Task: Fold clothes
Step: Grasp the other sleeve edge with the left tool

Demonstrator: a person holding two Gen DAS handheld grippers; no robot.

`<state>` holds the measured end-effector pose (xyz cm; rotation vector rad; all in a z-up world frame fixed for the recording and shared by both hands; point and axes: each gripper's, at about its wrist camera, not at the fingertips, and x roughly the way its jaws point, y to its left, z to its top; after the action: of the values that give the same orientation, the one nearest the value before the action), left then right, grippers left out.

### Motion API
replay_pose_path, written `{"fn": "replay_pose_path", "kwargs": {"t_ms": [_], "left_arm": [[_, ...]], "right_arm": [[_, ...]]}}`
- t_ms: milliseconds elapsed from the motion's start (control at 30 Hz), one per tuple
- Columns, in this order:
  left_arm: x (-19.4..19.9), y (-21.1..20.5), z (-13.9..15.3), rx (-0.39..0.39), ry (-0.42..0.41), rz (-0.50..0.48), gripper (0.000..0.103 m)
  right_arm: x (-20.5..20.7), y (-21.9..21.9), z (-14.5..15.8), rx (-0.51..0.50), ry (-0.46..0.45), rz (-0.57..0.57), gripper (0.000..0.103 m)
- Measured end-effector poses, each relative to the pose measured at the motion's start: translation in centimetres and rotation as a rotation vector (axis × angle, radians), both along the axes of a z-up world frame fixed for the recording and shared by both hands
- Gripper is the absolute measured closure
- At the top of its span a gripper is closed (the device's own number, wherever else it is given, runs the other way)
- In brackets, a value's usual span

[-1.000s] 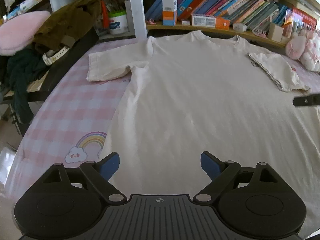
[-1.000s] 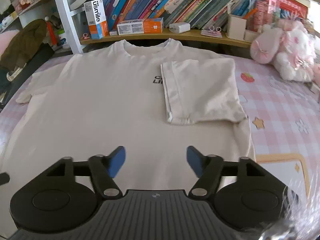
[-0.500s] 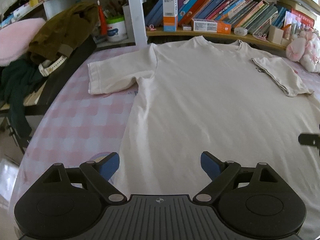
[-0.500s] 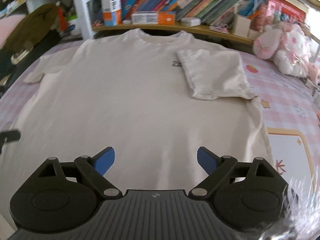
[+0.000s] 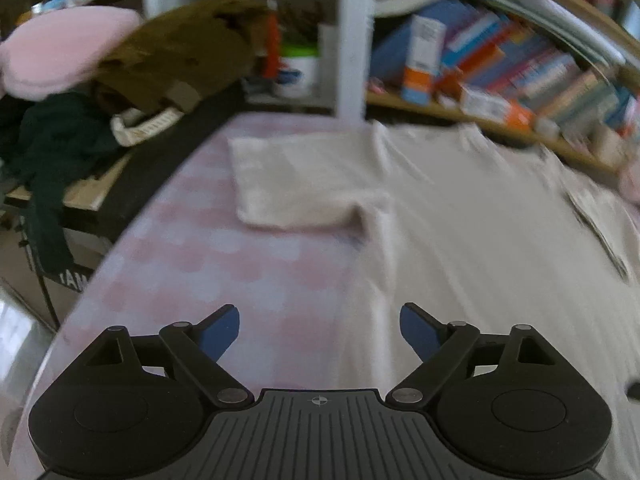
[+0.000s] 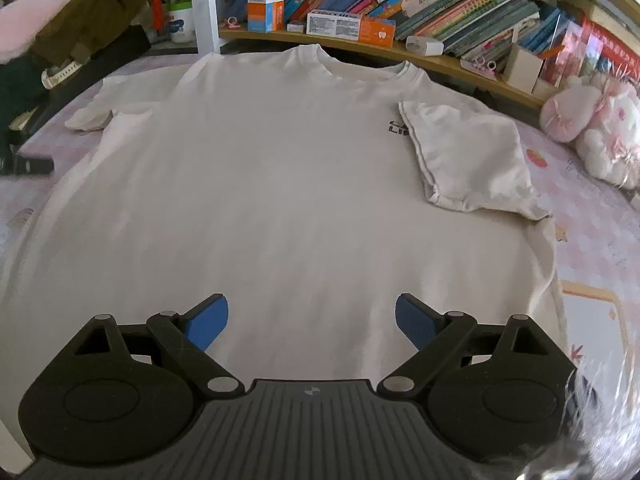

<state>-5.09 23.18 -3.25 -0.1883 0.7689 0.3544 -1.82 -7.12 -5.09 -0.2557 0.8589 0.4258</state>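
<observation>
**White T-shirt, spread face-up on the checked bed cover, one sleeve folded in**

Nearest: the right gripper [image 6: 312,322], jaws spread wide and holding nothing, hovers over the lower middle of the T-shirt [image 6: 280,184]. The left gripper [image 5: 320,330], likewise spread and empty, sits over the shirt's left side seam, half above bare bed cover [image 5: 224,256] (this view is motion-blurred).

Middle: the shirt body lies flat, hem toward the near edge, collar toward the far edge, which leaves both side seams open to a grasp. The right sleeve [image 6: 468,160] is turned inward onto the chest, partly covering a dark print; the left sleeve [image 5: 296,178] lies stretched outward toward the cover's left edge.

Room: bare cover flanks both sides; judged ample for a sideways fold.

Far: the bookshelf [image 6: 400,4] stands just behind the collar, soft toys [image 6: 592,128] at the far right corner, a clothes heap [image 5: 132,76] beyond the left edge.
</observation>
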Motion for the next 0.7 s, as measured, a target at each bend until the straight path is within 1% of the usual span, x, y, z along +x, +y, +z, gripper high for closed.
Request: {"fn": "replay_pose_path", "kwargs": {"t_ms": [33,67,100,133,200,300,333,600,633,700], "left_arm": [[0.4,0.9,-0.2,-0.013,-0.008,0.017,0.016],[0.9,1.8,-0.4,-0.025,-0.016,0.034,0.020],[1.3,2.6,-0.6,-0.038,-0.024,0.052,0.029],[1.8,3.5,-0.8,-0.051,-0.032,0.069,0.034],[2.7,5.3,-1.2,-0.077,-0.048,0.104,0.054],[4.1,7.7,-2.3,-0.172,-0.064,0.181,0.065],[4.6,8.4,-2.7,-0.197,-0.069,0.201,0.065],[7.8,10.6,-3.5,-0.255,-0.119,0.271,0.069],[8.0,10.7,-3.6,-0.256,-0.122,0.277,0.071],[8.4,10.7,-3.7,-0.258,-0.123,0.297,0.084]], "right_arm": [[-0.1,-0.1,0.0,-0.009,-0.004,0.000,0.012],[-0.1,-0.2,0.0,-0.018,-0.009,0.000,0.012],[-0.2,-0.3,0.0,-0.027,-0.012,0.000,0.012],[-0.2,-0.4,-0.1,-0.035,-0.011,-0.002,0.012],[-0.1,-0.7,-0.3,-0.047,-0.004,-0.008,0.012],[0.0,-1.1,-0.5,-0.060,0.008,-0.022,0.012],[0.0,-1.1,-0.5,-0.063,0.009,-0.025,0.012],[0.2,-1.7,-0.5,-0.075,0.011,-0.044,0.012],[0.3,-1.8,-0.5,-0.076,0.012,-0.047,0.012],[0.4,-2.1,-0.5,-0.073,0.016,-0.056,0.012]]}}
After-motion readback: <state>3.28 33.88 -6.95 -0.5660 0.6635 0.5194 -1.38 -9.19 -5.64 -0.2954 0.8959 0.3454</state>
